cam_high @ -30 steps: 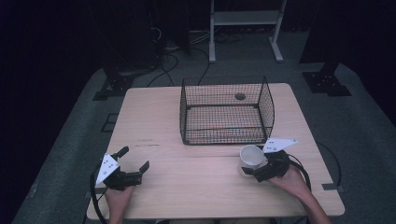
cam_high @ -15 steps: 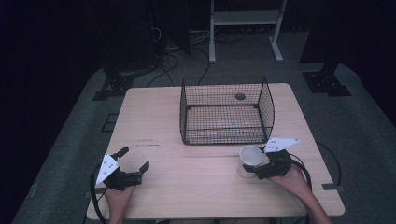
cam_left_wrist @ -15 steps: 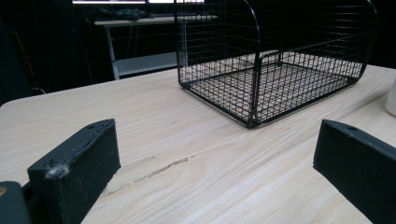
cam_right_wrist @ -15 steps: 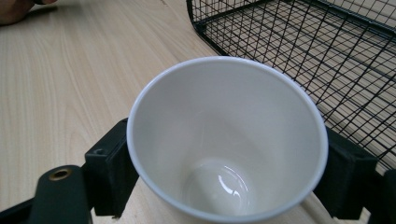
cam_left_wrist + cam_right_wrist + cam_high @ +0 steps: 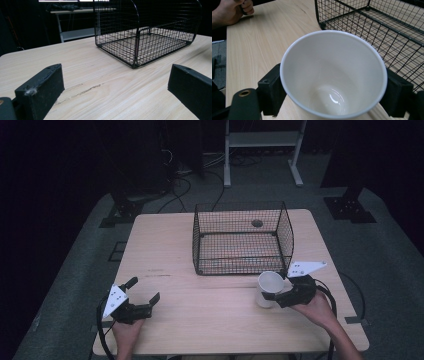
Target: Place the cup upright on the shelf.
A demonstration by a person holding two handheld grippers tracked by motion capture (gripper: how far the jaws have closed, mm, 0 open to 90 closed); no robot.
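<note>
Our right gripper (image 5: 270, 296) has its two black jaws pressed against opposite sides of a white cup (image 5: 269, 289), a side-on clamp that keeps the mouth facing up and the empty, glossy inside plain to see in the right gripper view (image 5: 333, 75). The cup sits at the near right of the wooden table (image 5: 165, 245), just in front of the black wire basket (image 5: 242, 238), near its front right corner; whether its base rests on the wood or is lifted a little we cannot tell from these views. We judge the grip low on the wall as chosen so that the cup can be carried over the basket's rim without tipping. Our left gripper (image 5: 145, 293) lies at the near left edge of the table, well apart from the cup, its jaws spread wide with nothing between them, and in the left gripper view only bare wood grain separates them from the basket (image 5: 147, 37) farther off. We take that as a waiting pose, out of the way of the working side. The basket stands empty near the table's far middle, its open top the likely place for the cup.
</note>
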